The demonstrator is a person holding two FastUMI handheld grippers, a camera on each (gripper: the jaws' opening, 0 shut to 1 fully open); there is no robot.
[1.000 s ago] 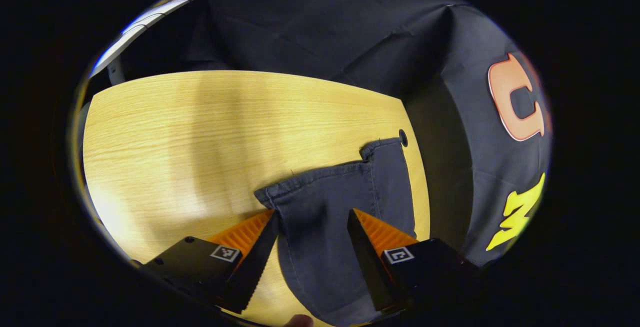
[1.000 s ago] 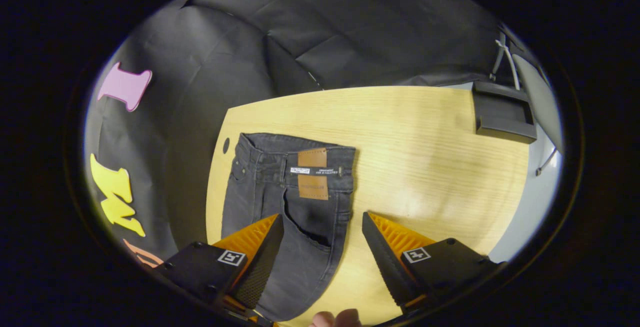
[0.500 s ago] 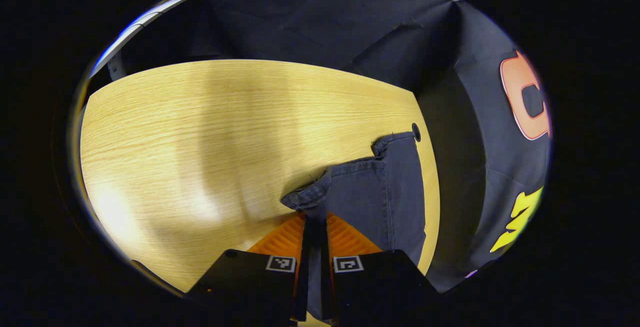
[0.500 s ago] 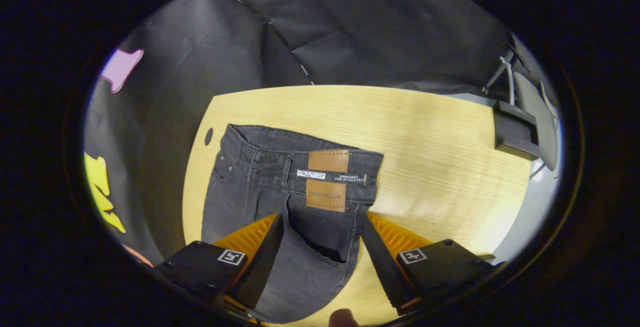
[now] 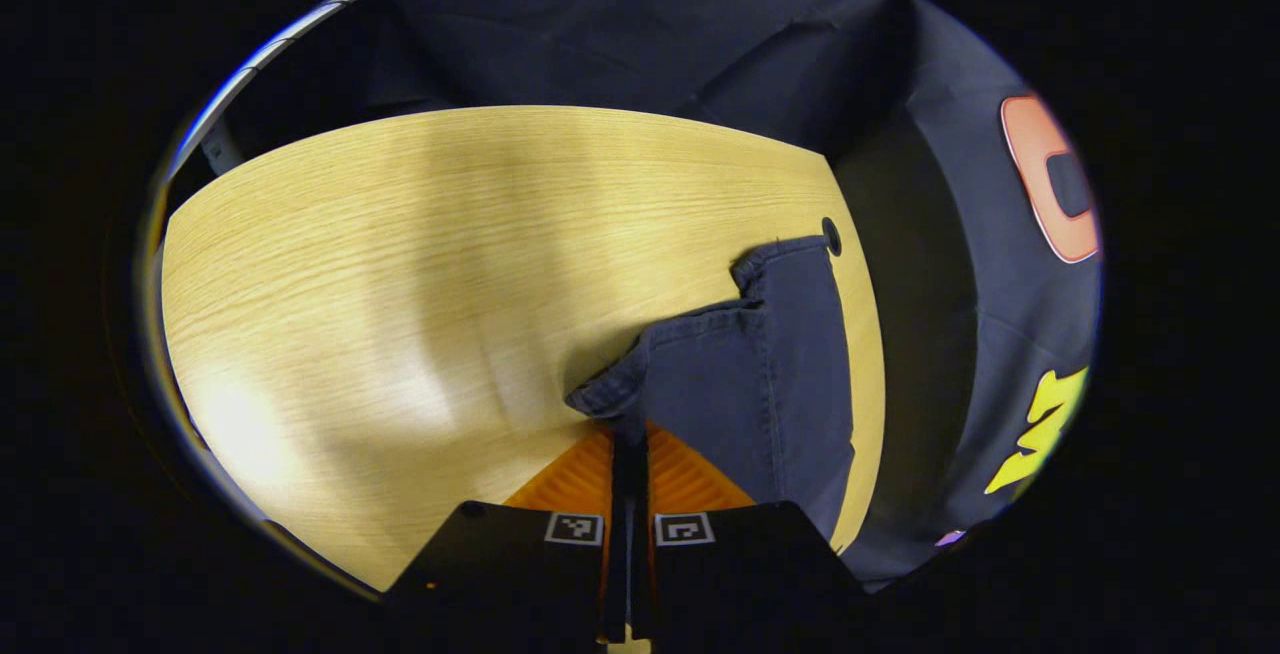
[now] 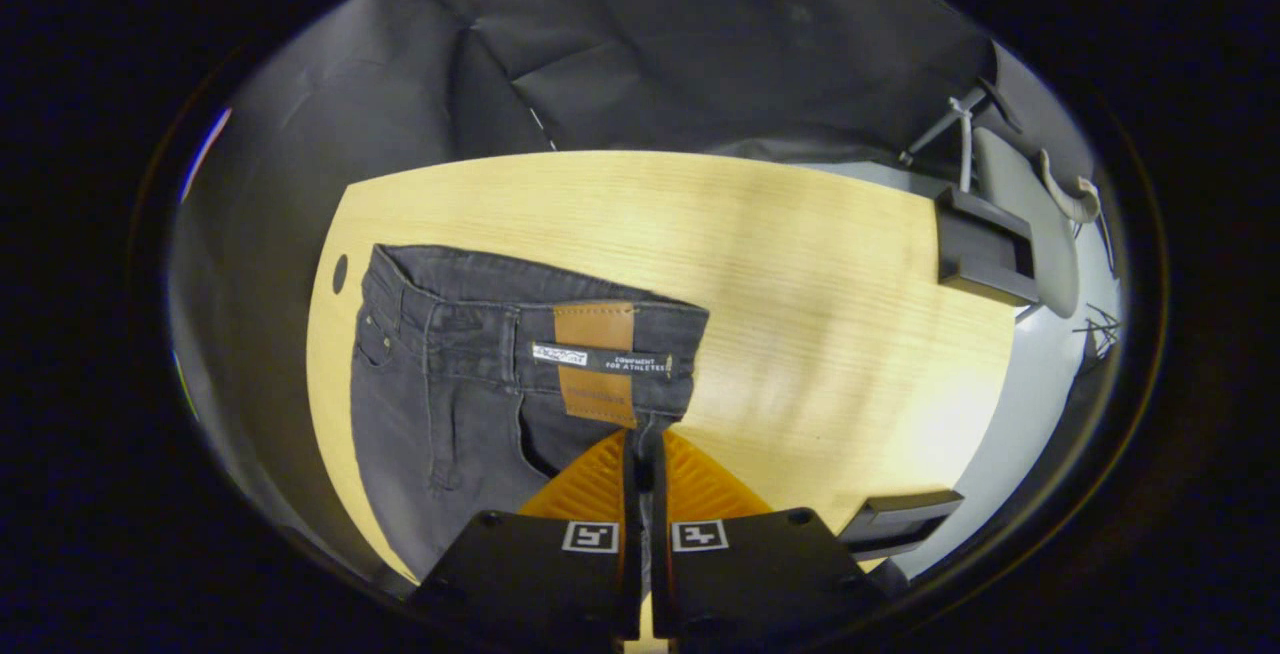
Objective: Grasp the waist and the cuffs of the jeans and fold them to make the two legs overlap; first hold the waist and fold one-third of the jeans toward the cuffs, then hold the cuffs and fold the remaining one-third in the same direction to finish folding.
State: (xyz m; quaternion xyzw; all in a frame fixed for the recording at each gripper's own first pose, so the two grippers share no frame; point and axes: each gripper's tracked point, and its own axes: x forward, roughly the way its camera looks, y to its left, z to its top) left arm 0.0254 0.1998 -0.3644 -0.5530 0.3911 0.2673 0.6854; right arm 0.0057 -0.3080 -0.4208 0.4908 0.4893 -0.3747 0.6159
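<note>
While both pairs of orange fingers are pressed nearly together, each has dark denim pinched in the thin gap between them. In the left gripper view, the left gripper [image 5: 629, 434] is closed on the near corner of one cuff [image 5: 612, 392] of the jeans [image 5: 755, 374]; that corner is bunched and lifted just ahead of the fingertips, and a strip of cloth runs down between the two fingers [image 5: 575, 479]. Ahead and to the right of the fingers the rest of the leg lies flat on the wooden table [image 5: 420, 234], with the second cuff [image 5: 778, 259] stepped farther out beyond the first, its far corner just beside a small dark hole [image 5: 831, 234] near the table's edge.

In the right gripper view, the right gripper [image 6: 640, 439] is clamped on the jeans [image 6: 450, 384] just below the waistband [image 6: 520, 319], at the side edge under the brown leather patch [image 6: 597, 362]. The waistband stretches ahead and to the left of the fingertips, flat on the table [image 6: 800, 284]. To the left of the fingers the seat and leg of the jeans spread toward the table's near edge. Far off to the right of the fingers a dark box-like object [image 6: 985, 249] sits at the table's edge, with a second dark object [image 6: 900, 519] near the right finger's base.
</note>
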